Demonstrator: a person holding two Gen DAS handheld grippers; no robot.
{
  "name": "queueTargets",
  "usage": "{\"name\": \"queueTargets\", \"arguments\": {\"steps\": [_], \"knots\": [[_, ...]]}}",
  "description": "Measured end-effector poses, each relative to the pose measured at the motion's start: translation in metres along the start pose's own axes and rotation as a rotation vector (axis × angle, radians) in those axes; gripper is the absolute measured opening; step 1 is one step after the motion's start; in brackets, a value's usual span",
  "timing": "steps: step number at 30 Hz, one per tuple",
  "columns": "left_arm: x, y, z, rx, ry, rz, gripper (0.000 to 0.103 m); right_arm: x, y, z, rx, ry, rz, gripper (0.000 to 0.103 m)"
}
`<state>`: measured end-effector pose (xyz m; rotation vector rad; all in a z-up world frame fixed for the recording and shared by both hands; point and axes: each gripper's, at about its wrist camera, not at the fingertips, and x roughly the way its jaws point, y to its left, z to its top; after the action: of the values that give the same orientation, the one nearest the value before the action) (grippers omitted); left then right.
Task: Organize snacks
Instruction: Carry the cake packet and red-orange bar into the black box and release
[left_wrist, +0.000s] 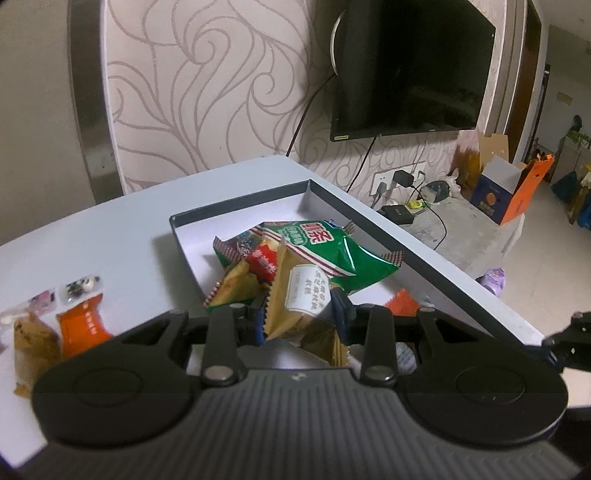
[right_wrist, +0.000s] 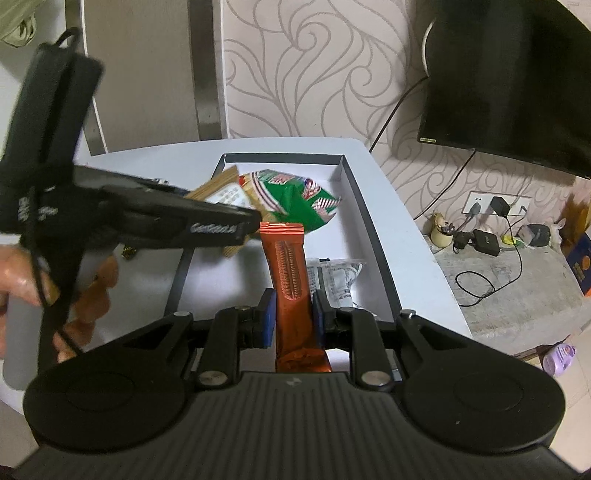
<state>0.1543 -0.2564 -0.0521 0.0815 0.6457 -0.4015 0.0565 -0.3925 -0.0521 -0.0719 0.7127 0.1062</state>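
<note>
The left gripper (left_wrist: 302, 314) pinches a tan crinkly snack packet (left_wrist: 297, 295) over the shallow white box with dark walls (left_wrist: 240, 210), and the right gripper (right_wrist: 293, 315) pinches a long orange-brown snack bar wrapper (right_wrist: 290, 273) above the same box. If either lets go too soon or bumps the other gripper, so close by, a snack could drop outside the box onto the pale table (left_wrist: 110, 229). The bar's long side points toward 12 o'clock, at the green chip bag (right_wrist: 295, 199).

1 box (left_wrist: 236, 210), 1 TV (left_wrist: 410, 70)
</note>
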Motion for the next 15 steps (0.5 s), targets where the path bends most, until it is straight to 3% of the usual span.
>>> {"name": "queueTargets", "arguments": {"steps": [15], "knots": [[0.024, -0.005, 0.016, 0.003, -0.005, 0.069, 0.038, 0.010, -0.009, -0.002, -0.005, 0.014, 0.008, 0.024]]}}
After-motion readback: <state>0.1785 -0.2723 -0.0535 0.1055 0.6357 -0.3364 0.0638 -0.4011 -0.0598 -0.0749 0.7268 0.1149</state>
